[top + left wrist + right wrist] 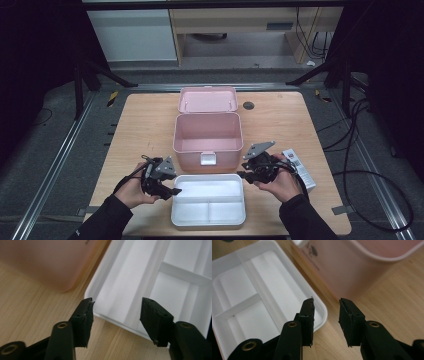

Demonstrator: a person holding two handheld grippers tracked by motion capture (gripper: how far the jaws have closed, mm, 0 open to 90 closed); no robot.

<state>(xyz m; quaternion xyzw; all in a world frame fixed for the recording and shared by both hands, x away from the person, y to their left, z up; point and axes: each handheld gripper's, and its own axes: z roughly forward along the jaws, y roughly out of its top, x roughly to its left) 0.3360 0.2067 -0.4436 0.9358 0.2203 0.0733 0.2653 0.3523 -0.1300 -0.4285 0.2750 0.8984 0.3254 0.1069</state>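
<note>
Pink box (pixel 207 137), white divided tray (pixel 208 216), pale wood table (pixel 145 125).

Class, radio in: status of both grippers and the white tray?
Left gripper, right gripper: jaws open, empty, straddling tray rims. White tray empty, before open pink box. Nothing in the way.

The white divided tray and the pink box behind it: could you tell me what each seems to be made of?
White tray: likely moulded plastic with a smooth, slightly glossy finish; rounded corners, one-piece dividers and soft highlights suggest it. Pink box: probably matte to satin plastic, with an even colour, rounded edges and a thin pale rim. Table: wood-grain surface; solid wood or laminate cannot be told.
</note>
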